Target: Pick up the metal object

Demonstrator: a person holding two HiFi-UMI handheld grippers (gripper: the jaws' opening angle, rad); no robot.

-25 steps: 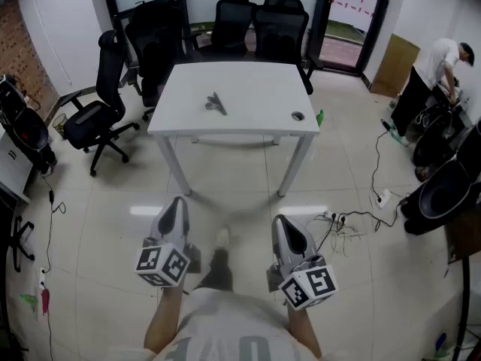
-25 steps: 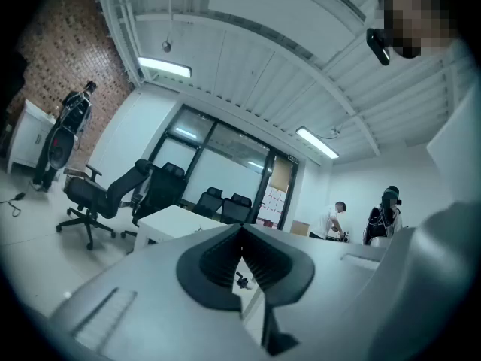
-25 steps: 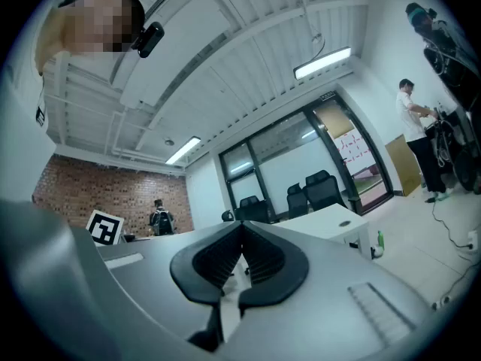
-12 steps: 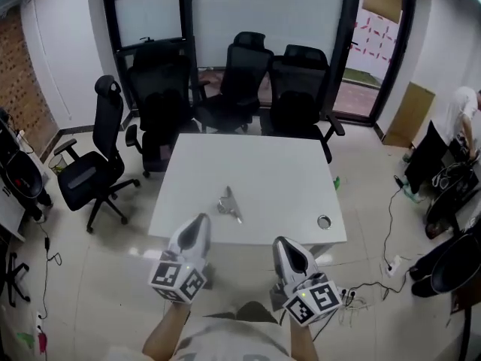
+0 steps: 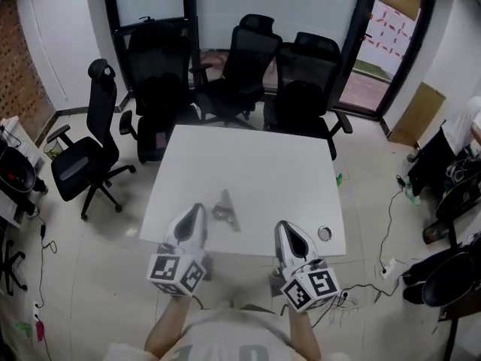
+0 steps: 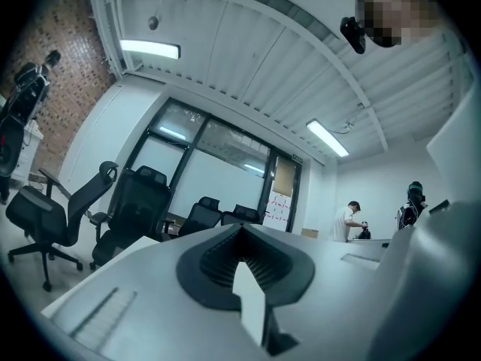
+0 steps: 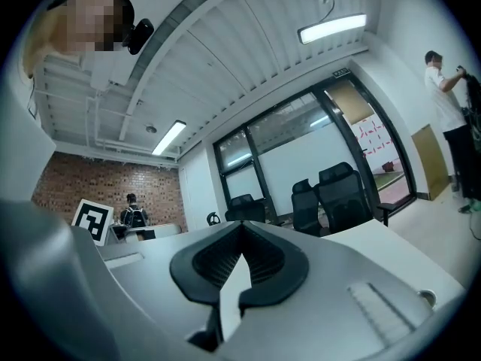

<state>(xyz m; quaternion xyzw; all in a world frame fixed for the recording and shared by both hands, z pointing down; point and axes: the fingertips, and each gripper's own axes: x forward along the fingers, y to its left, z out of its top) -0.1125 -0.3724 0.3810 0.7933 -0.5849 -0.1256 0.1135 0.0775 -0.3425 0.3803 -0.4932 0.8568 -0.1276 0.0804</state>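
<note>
Metal object (image 5: 225, 210): small, grey, flat on white table (image 5: 255, 164), near its front edge. Cable hole (image 5: 324, 233) at table's front-right corner, black chairs (image 5: 248, 59) behind table. Left gripper (image 5: 197, 209) and right gripper (image 5: 283, 226) closed, empty, at table's front edge.

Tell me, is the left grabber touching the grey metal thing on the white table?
Apart. In the head view, bare white table shows between the left gripper and the small grey metal object; the left gripper view shows its jaws shut on nothing.

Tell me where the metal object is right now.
In the head view, the metal object lies on the white table near its front edge, just right of the left gripper and well left of the round cable hole.
</note>
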